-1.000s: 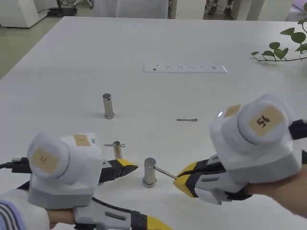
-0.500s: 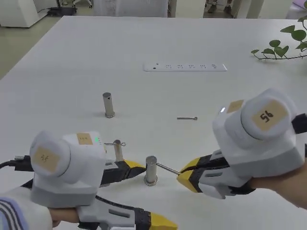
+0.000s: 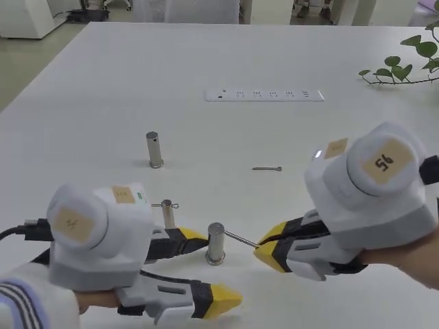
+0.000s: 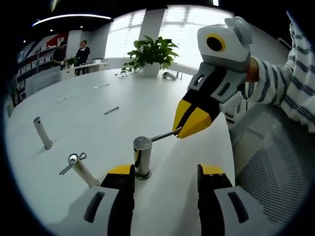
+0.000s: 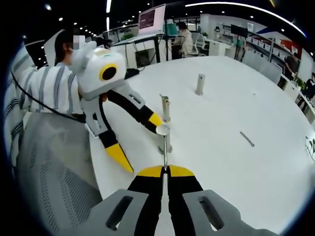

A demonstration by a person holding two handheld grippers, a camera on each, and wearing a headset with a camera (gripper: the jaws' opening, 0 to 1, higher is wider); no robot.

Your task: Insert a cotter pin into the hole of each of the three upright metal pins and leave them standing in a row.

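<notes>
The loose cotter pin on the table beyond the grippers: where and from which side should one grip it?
Grip the cotter pin near its looped end, seemingly the right one in the head view, from above, jaws across it. It lies flat on the table, and the straight end stays free.

Label (image 3: 383,162) "95" or "56" on right gripper (image 3: 267,253)

Near metal pin (image 3: 215,241): short steel cylinder, upright, lower centre of the head view.
Gripped cotter pin (image 3: 238,239): thin wire, nearly level, clamped in the right tool (image 3: 265,249), free tip touching that pin's side just under its top.
Middle metal pin (image 3: 167,215): upright, just left, fitted cotter pin (image 3: 164,205) through its head.
Far metal pin (image 3: 155,150): upright, bare, upper left.
Loose cotter pin (image 3: 267,168): flat on the worktop (image 3: 309,62), centre right.
</notes>
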